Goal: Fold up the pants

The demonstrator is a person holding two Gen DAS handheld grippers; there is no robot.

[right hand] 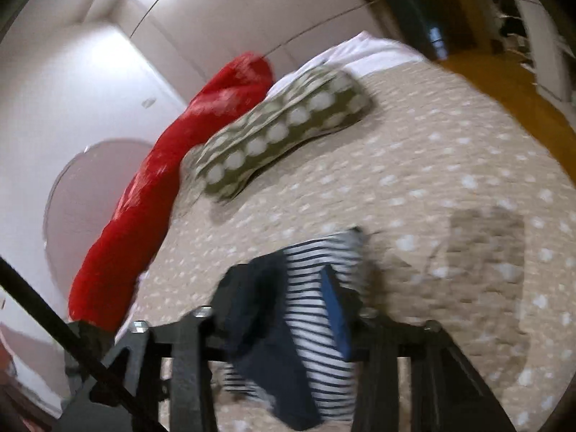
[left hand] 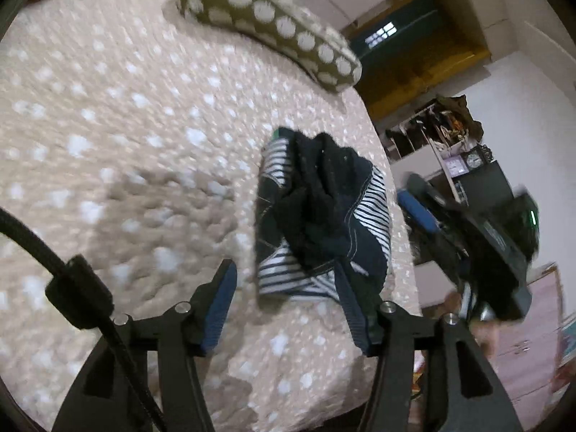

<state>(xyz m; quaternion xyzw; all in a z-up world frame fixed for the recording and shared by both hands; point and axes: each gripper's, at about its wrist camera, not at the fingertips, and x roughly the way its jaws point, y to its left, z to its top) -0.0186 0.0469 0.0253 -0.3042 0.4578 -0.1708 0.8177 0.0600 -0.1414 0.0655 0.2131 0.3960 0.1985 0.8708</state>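
The pants (left hand: 320,216) are navy with white-striped panels, crumpled in a heap near the right edge of the beige dotted bed (left hand: 126,144). My left gripper (left hand: 284,270) is open, its blue-padded fingers just in front of the heap; the right finger touches the near edge of the cloth. The right gripper (left hand: 432,212) shows in the left wrist view beside the bed's right edge. In the right wrist view my right gripper (right hand: 288,288) has the striped pants (right hand: 309,309) between its fingers; the view is blurred and the left finger is hidden by cloth.
An olive pillow with white dots (left hand: 273,25) lies at the far side of the bed. A red bolster (right hand: 172,180) lies along the wall. Cluttered shelves (left hand: 442,133) and a pink cabinet (left hand: 525,345) stand to the right of the bed.
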